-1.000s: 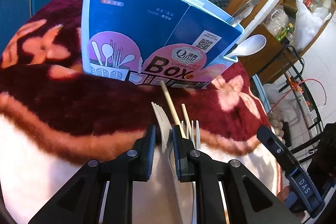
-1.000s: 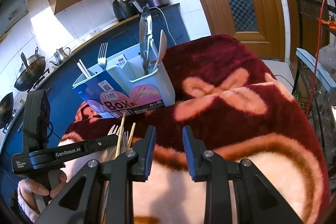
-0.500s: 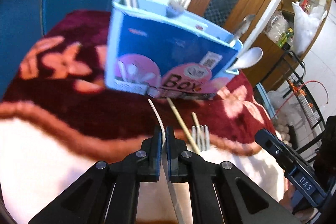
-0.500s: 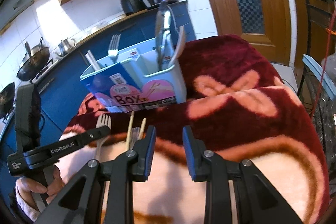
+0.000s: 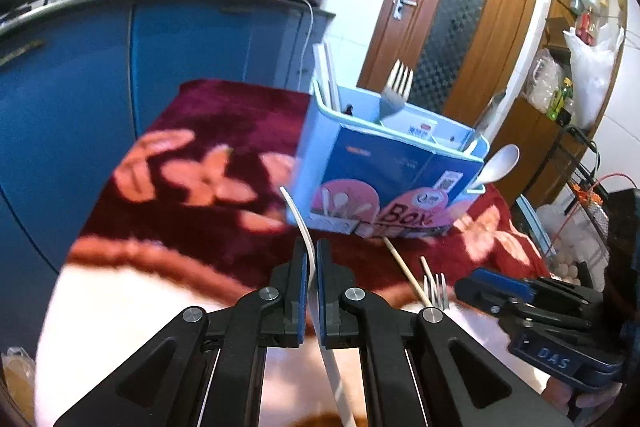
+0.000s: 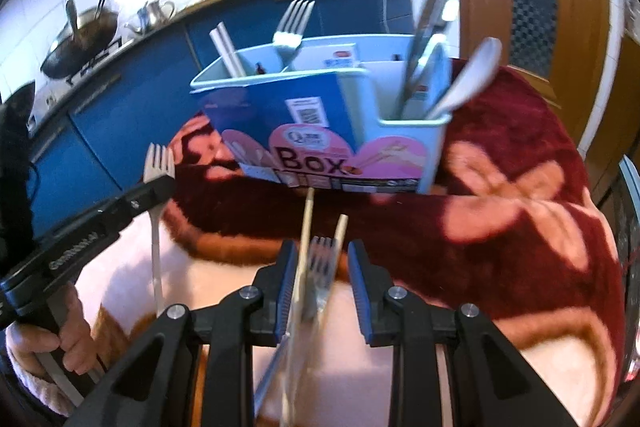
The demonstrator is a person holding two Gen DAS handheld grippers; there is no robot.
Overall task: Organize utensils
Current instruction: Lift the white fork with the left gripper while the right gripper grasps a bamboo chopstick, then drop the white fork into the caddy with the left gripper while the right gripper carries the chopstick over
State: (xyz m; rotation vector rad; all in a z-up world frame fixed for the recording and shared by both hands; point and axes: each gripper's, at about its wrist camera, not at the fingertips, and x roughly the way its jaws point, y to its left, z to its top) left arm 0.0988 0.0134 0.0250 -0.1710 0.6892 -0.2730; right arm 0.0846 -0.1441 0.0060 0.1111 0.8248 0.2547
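Left claw (image 5: 312, 267) was clamped on white fork (image 6: 159, 163), raised off blanket (image 5: 192, 163) before box (image 5: 384, 163). Right claw (image 6: 322, 281) was held part-open, gripping nothing, over second fork (image 6: 322, 259) and chopsticks (image 6: 306, 227).

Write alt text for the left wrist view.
The left gripper is shut on a white fork, lifted edge-on before a blue utensil box on a red floral blanket. A second fork and wooden chopsticks lie beyond.
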